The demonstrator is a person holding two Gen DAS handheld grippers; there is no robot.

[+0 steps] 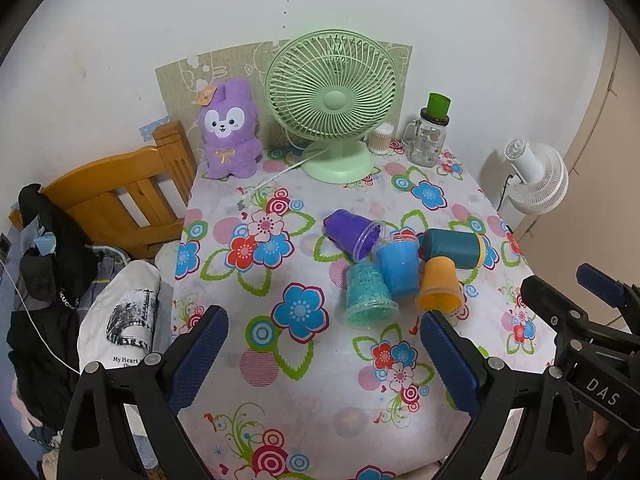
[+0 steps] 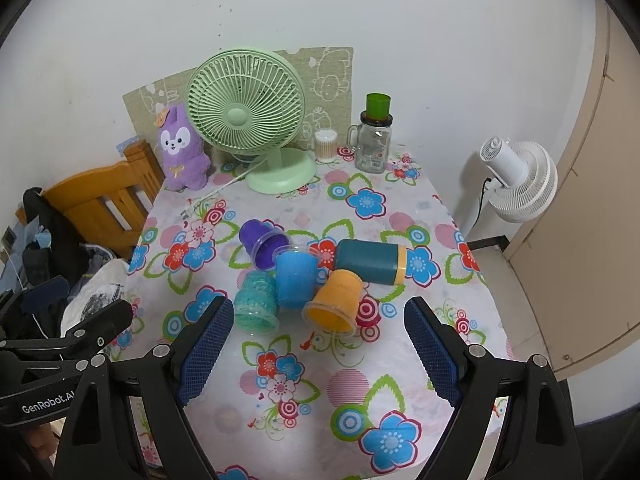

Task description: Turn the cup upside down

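Several cups lie on their sides in a cluster on the floral table: a purple cup (image 1: 354, 237) (image 2: 262, 246), a blue cup (image 1: 398, 266) (image 2: 296, 276), a teal cup (image 1: 368, 294) (image 2: 256, 302), an orange cup (image 1: 440, 286) (image 2: 336, 300) and a dark teal cup with a yellow band (image 1: 456, 248) (image 2: 372, 262). My left gripper (image 1: 324, 356) is open and empty, in front of the cluster. My right gripper (image 2: 318, 348) is open and empty, just in front of the teal and orange cups. The right gripper also shows in the left wrist view (image 1: 592, 292).
A green desk fan (image 1: 334, 104) (image 2: 248, 120), a purple plush (image 1: 228, 132) (image 2: 182, 150), a cotton swab jar (image 2: 325, 145) and a glass jar with a green cup on top (image 1: 430, 136) (image 2: 374, 140) stand along the back. A wooden chair (image 1: 120, 196) and clothes are left; a white fan (image 2: 520, 176) is right.
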